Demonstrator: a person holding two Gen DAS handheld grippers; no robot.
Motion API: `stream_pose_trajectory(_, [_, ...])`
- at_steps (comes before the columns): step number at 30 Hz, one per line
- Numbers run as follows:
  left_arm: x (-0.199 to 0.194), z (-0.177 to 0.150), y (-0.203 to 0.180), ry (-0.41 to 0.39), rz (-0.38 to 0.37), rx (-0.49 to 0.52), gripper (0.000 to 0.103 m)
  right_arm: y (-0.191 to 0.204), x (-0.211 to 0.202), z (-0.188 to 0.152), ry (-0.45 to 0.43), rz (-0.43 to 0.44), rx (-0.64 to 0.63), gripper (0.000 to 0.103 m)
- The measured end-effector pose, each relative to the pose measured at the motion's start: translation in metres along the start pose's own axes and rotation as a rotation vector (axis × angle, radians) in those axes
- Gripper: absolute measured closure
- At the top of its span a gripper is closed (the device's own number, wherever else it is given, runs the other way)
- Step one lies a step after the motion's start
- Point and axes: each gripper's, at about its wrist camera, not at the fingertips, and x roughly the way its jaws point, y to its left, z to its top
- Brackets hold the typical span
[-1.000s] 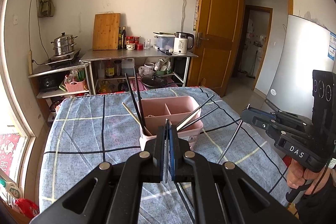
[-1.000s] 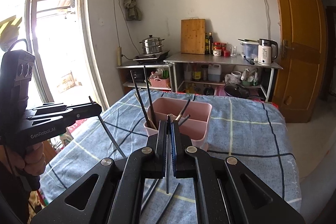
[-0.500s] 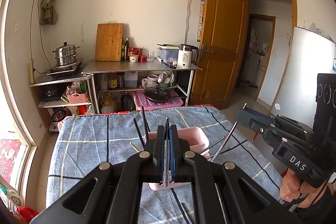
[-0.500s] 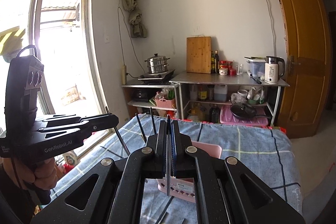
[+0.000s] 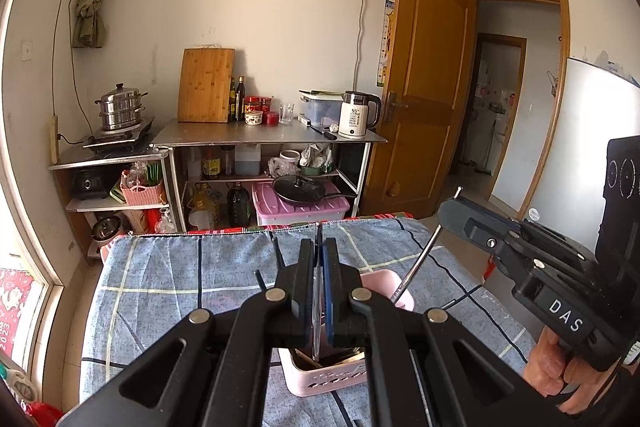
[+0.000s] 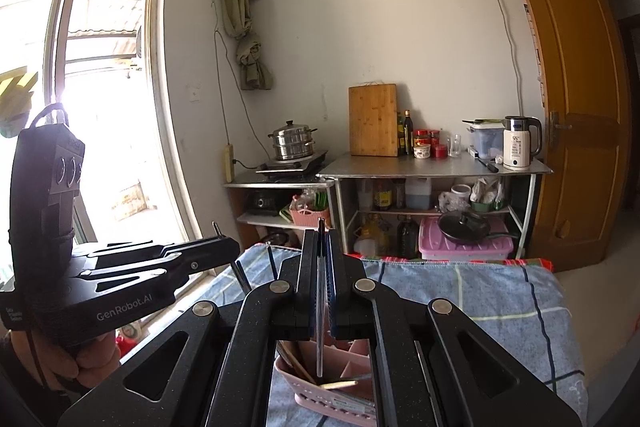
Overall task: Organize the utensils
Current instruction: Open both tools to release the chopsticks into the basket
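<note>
A pink utensil caddy [image 5: 384, 283] stands on the blue checked tablecloth, right under both grippers; it also shows in the right wrist view [image 6: 320, 399]. Several dark and wooden chopsticks stand in it. My left gripper [image 5: 318, 259] is shut on a thin metal chopstick [image 5: 316, 331] that hangs down over the caddy. My right gripper [image 6: 320, 247] is shut on another thin metal chopstick [image 6: 319, 339] whose tip points into the caddy. The right gripper also shows in the left wrist view with its chopstick [image 5: 420, 263] slanting down to the caddy's rim.
The table's blue cloth [image 5: 168, 291] spreads left and far. Behind it stands a metal shelf [image 5: 264, 135] with a cutting board, kettle [image 5: 356, 115], bottles and a steamer pot [image 5: 118, 107]. A wooden door [image 5: 428, 87] is at right, a window [image 6: 80, 107] at left.
Both grippers have risen and tilted up with their chopsticks, so the caddy has dropped low in both views and lies beneath the fingers.
</note>
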Motion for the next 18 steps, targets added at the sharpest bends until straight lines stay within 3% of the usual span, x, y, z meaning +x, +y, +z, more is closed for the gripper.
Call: stream_pose_trajectory(18, [0.038,-0.044,0.01,0.126,-0.012,-0.03,0.099,-0.007,0.037,-0.036,0.14,-0.026,-0.011,0.099])
